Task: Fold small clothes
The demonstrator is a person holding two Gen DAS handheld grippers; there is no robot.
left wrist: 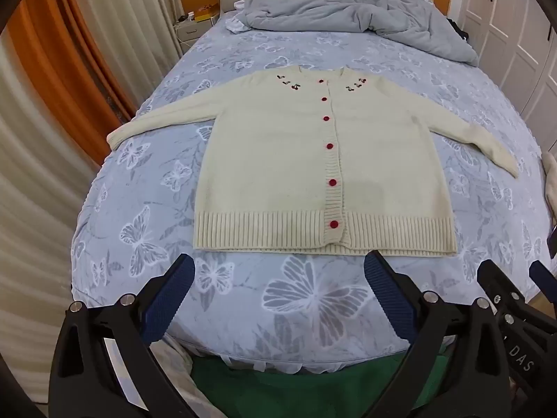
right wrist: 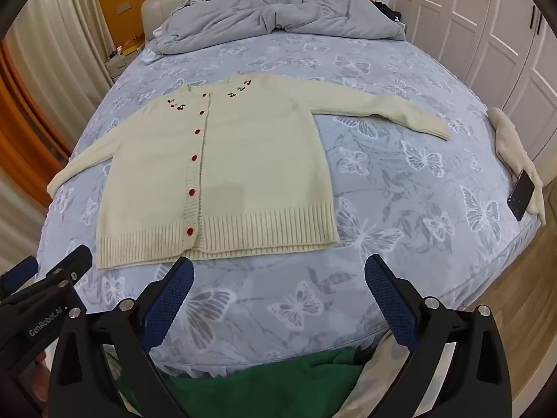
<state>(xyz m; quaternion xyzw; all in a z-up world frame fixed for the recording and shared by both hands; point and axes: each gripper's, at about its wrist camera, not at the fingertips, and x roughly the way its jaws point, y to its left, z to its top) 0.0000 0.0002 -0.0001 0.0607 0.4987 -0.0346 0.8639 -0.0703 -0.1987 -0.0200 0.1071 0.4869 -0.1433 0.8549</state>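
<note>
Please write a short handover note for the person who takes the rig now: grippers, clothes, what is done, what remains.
Left gripper: open, empty, above the bed's near edge.
Right gripper: open, empty, beside it.
Cream cardigan: flat on the butterfly sheet, buttoned, both sleeves spread out.
Done: garment laid out; no fold yet.
Left: fold sleeves in, then the body.
Note: phone lies at the bed's right edge.

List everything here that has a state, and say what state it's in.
cardigan: flat, buttoned, sleeves spread, unfolded
left gripper: open, empty
right gripper: open, empty
duvet: crumpled at the headboard
phone: screen dark, on a cream cloth
</note>
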